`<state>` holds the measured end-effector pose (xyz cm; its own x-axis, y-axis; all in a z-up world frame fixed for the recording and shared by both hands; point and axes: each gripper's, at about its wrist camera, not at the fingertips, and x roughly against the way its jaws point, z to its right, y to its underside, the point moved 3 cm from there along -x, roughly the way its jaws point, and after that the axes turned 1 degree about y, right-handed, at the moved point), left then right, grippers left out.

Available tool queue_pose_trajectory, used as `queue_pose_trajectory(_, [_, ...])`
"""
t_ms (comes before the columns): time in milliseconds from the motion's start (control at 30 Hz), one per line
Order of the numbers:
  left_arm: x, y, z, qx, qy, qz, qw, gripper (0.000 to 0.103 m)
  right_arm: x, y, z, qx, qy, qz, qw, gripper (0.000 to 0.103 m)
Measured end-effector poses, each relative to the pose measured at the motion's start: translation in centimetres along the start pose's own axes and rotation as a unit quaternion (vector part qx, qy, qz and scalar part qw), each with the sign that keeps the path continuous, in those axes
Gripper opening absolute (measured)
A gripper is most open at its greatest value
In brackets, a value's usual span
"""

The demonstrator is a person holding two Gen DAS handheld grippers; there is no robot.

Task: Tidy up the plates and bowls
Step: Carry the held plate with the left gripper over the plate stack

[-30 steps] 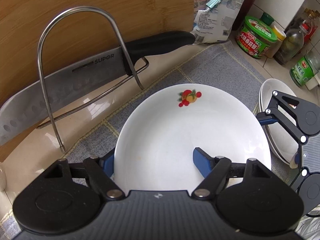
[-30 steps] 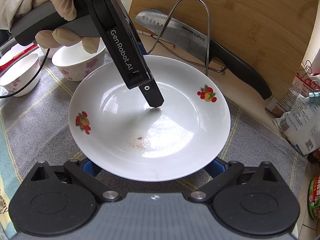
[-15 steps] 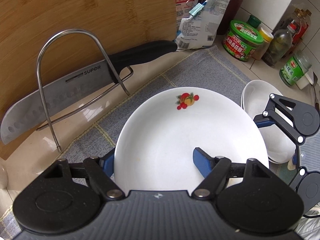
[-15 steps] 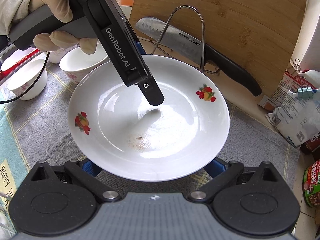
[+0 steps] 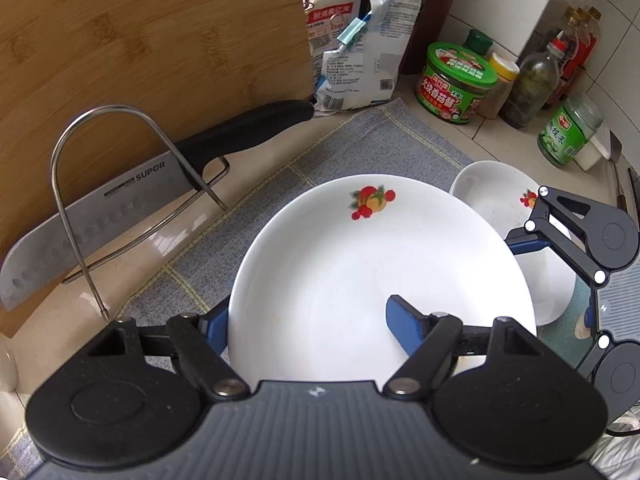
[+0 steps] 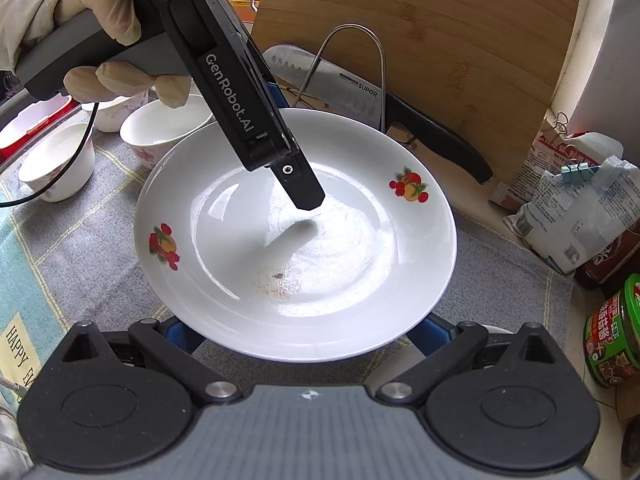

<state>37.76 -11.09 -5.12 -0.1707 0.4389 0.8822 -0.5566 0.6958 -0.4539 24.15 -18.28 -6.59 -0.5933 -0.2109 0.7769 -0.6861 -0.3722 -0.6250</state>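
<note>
Item one: the fruit-print plate [image 6: 296, 240], white, holding only a faint brownish smear near its middle. My left gripper [image 5: 308, 328] grasps it by the rim, one finger [image 5: 404, 320] lying inside the dish, the other under the edge, above the grey checked mat [image 5: 360, 148]. My right gripper [image 6: 304, 332] has its two fingers just under the plate's near edge; I cannot tell whether they press on it.

Bowls: three small white ones [image 6: 160, 128] at the mat's far left, each empty as far as I see. One more white dish [image 5: 492, 192] beside the plate, partly hidden.

One knife [image 5: 120, 196] in one wire rack [image 5: 80, 152], against one cutting board [image 5: 160, 32].
</note>
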Motion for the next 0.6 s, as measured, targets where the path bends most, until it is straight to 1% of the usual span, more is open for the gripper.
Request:
queue_pose_trajectory(267, [-0.3, -1.1, 1.6, -0.02, 0.007, 0.006, 0.9998, 0.077, 1.1, 0.8, 0.7, -0.013, 0.017, 0.002, 1.0, 0.103])
queue_pose_trajectory(600, [-1.4, -3.0, 4.2, -0.053, 0.027, 0.009, 0.9982, 0.077, 2.6, 2.5, 2.0, -0.039, 0.048, -0.002, 0.998, 0.103])
